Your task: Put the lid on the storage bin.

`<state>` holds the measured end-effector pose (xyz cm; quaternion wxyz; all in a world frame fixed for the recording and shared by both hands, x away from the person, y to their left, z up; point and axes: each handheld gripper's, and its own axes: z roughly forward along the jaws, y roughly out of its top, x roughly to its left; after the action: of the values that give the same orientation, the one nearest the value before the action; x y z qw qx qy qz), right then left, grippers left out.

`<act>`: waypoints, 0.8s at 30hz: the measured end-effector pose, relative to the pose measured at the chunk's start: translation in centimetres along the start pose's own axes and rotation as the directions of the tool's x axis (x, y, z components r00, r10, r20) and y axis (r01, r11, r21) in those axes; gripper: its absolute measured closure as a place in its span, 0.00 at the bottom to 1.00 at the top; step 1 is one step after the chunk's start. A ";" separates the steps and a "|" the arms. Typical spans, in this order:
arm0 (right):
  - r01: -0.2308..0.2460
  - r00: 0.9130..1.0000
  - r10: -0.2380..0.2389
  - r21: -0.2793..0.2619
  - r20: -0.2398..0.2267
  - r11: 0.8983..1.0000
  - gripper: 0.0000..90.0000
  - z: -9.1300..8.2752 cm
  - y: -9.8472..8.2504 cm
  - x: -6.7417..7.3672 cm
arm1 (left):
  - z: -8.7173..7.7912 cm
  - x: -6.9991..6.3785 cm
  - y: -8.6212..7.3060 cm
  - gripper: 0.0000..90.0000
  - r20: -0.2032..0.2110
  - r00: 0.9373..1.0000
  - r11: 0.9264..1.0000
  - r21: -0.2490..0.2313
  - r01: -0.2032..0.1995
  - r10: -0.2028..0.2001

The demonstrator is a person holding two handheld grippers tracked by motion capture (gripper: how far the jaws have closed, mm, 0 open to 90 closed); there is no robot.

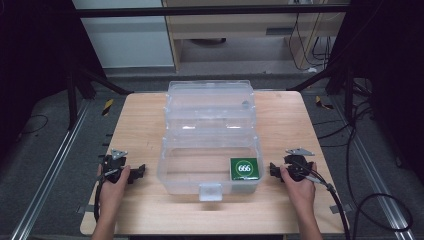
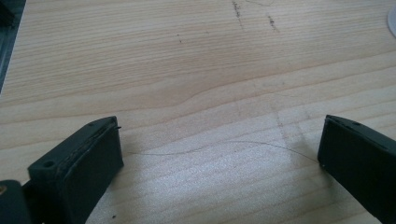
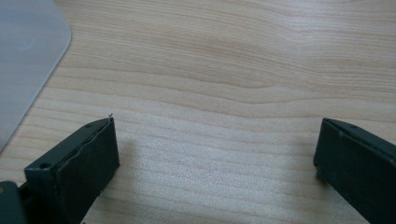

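Green card (image 1: 244, 168) inside clear box (image 1: 172, 170)

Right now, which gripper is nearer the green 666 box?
Right. The right gripper rests just outside the bin wall beside the green 666 box; the left gripper is across the bin.

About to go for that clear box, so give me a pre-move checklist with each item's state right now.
1. Left hand-held gripper open with nothing between its jaws: ok.
2. Right hand-held gripper open with nothing between its jaws: ok.
3. Clear plastic box stands open, lid tipped back: ok.
4. Green card marked 666 lies flat in the box's front right corner: ok.
5. Both grippers rest beside the box, apart from its walls: ok.
6. Front latch free to swing: cannot tell.
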<state>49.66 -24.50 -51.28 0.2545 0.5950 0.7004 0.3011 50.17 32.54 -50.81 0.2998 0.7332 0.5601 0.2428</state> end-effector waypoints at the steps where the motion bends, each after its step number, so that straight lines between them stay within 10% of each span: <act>1: 0.000 1.000 0.000 0.000 0.000 1.000 0.00 0.0 0.0 0.0 | 0.0 0.0 0.0 0.00 0.005 1.000 1.000 0.001 -0.004 0.004; 15: 0.019 1.000 -0.019 -0.002 -0.018 1.000 0.02 0.0 0.0 -0.1 | -0.8 -0.7 0.6 0.03 0.036 0.992 0.991 -0.066 -0.118 0.121; 22: 0.148 0.989 -0.148 -0.017 0.026 0.989 0.13 -0.9 0.4 0.2 | -3.1 -0.6 1.8 0.03 0.085 0.981 0.979 -0.127 -0.161 0.173; 24: 0.231 0.971 -0.231 -0.006 0.054 0.973 0.13 -2.0 1.5 0.2 | -5.2 -0.4 2.8 0.04 0.120 0.972 0.969 -0.166 -0.183 0.204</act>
<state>49.25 -24.35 -48.82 0.3101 0.5156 0.7560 0.2577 48.34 32.46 -45.21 0.3677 0.7740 0.4435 0.2627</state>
